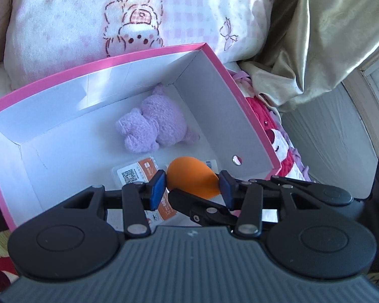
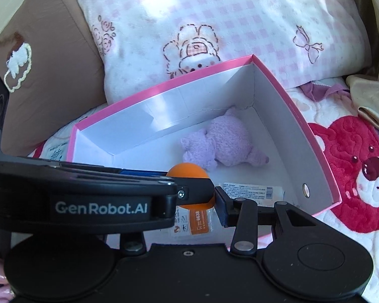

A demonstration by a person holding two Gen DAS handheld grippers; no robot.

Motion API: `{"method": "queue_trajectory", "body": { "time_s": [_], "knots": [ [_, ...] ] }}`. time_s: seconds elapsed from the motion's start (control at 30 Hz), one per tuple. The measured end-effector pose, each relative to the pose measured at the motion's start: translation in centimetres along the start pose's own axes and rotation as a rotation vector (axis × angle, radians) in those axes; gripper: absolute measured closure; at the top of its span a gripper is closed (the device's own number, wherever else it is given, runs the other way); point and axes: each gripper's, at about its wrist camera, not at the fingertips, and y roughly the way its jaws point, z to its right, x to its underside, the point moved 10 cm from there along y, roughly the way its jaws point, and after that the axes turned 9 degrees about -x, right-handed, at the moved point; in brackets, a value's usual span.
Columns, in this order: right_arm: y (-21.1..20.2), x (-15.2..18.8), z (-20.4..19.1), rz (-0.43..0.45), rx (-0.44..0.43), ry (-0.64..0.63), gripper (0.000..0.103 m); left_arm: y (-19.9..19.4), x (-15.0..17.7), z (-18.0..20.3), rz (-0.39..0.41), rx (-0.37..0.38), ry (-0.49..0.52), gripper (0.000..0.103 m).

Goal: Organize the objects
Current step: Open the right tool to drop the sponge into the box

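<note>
Orange and squashy, the egg-shaped sponge (image 1: 193, 180) hangs over the pink box (image 1: 240, 96), pinched by left claw (image 1: 192, 189) and right claw (image 2: 197, 197) alike; uneven release could flick it outside.

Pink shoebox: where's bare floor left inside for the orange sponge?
The pink-rimmed white cardboard box has bare floor on its left half, bordered by the left wall and the fluffy lilac plush toy. The near middle is crowded with orange-and-white packets.
</note>
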Motion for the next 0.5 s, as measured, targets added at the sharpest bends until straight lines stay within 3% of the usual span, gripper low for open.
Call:
{"method": "queue_trajectory", "body": {
  "time_s": [0.5],
  "knots": [
    [2.8, -1.5, 1.2, -0.001, 0.022, -0.009, 0.056, 2.0, -1.5, -1.7, 0.002, 0.011, -0.067, 0.056]
  ]
}}
